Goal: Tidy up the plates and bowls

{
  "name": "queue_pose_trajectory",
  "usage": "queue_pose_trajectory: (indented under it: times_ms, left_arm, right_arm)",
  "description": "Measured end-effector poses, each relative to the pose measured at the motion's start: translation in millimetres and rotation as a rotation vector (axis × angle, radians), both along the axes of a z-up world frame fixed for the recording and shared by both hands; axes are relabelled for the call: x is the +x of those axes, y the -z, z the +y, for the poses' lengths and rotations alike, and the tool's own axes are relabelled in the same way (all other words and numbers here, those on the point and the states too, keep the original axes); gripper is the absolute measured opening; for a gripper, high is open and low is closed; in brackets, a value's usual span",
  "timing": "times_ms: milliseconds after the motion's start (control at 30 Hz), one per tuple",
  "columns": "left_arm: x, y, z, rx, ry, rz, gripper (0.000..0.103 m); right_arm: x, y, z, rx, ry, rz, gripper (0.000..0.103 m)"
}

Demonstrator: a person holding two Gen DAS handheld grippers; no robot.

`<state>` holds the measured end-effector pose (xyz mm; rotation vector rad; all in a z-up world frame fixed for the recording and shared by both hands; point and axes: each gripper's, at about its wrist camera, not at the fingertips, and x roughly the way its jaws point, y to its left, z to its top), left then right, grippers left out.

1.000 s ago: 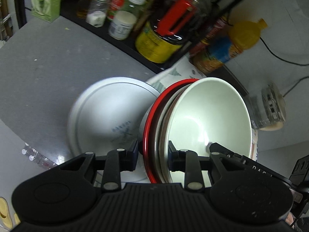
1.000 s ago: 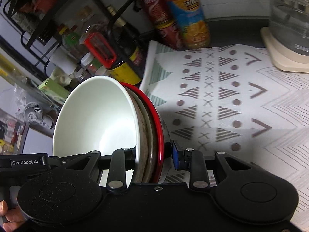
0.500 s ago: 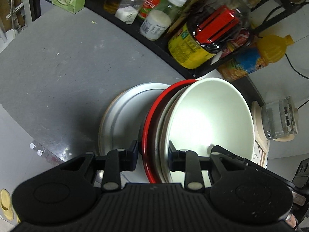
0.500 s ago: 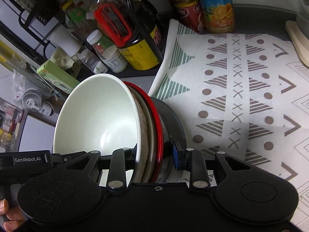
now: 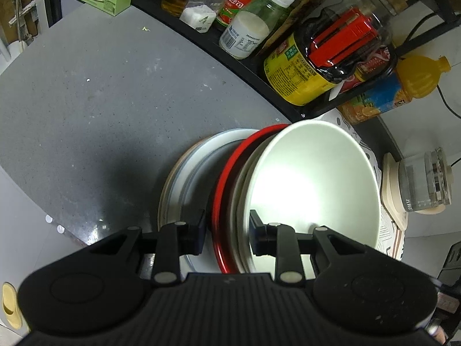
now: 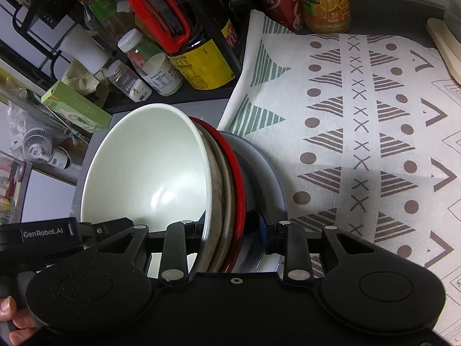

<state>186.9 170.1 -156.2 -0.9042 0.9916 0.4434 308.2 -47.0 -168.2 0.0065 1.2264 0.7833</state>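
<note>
We hold a nested stack from both sides: white ceramic bowl [image 5: 314, 178] inside a beige bowl [image 6: 220, 201] and a red-rimmed plate [image 5: 227, 178]. Left gripper [image 5: 227, 236] and right gripper [image 6: 230, 235] each have their fingers clenched on the stack's rim. The stack sits tilted above a grey-white plate [image 5: 187, 173] on the grey desk [image 5: 86, 101], beside the patterned cloth [image 6: 360, 115].

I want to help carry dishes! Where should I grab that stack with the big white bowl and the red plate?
By the rims, from two opposite sides. The big white bowl nests on the red plate, so each edge fits between fingers, as the left gripper and right gripper pinch it now.
</note>
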Motion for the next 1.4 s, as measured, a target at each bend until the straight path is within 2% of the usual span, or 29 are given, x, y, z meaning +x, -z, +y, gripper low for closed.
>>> queue_pose_trajectory:
  times_ms: [233, 400, 467, 567, 767, 867, 933, 1033, 1200, 1300, 1400]
  left_arm:
    - [-0.1, 0.0, -0.2, 0.008, -0.001, -0.009, 0.028]
    - [2.2, -0.1, -0.9, 0.015, 0.010, -0.013, 0.029]
    - [-0.1, -2.4, -0.4, 0.015, 0.000, -0.030, 0.031]
    - [-1.3, -10.3, -2.2, 0.042, 0.011, -0.055, 0.034]
    - [2.5, -26.3, -5.6, 0.097, 0.053, -0.091, 0.052]
    - [-0.8, -35.8, -6.8, 0.101, 0.062, -0.144, 0.058]
    - [-3.6, -42.6, -8.1, 0.114, 0.062, -0.173, 0.068]
    - [-6.5, -51.2, -10.3, 0.150, 0.073, -0.204, 0.071]
    - [-9.4, -62.1, -18.2, 0.181, 0.125, -0.243, 0.072]
    - [-8.5, -69.5, -26.2, 0.216, 0.165, -0.251, 0.081]
    - [-8.2, -77.0, -33.7, 0.255, 0.209, -0.262, 0.086]
  right_arm:
    - [-0.4, 6.1, -4.2, 0.012, 0.053, 0.045, 0.031]
    - [-2.9, 4.2, -6.7, 0.030, 0.082, 0.039, 0.037]
    - [-5.4, -3.4, -11.3, 0.053, 0.098, 0.017, 0.055]
    - [-11.0, -17.7, -21.0, 0.070, 0.127, -0.031, 0.067]
    - [-17.6, -33.8, -45.3, 0.095, 0.200, -0.082, 0.084]
    - [-19.8, -40.0, -56.7, 0.084, 0.228, -0.125, 0.089]
    - [-22.0, -44.1, -65.2, 0.081, 0.252, -0.153, 0.090]
    - [-26.7, -49.7, -78.4, 0.089, 0.293, -0.190, 0.095]
    - [-38.4, -58.2, -97.3, 0.083, 0.355, -0.250, 0.096]
    - [-45.8, -63.4, -106.1, 0.078, 0.373, -0.281, 0.097]
    - [-52.7, -67.7, -116.5, 0.083, 0.394, -0.301, 0.100]
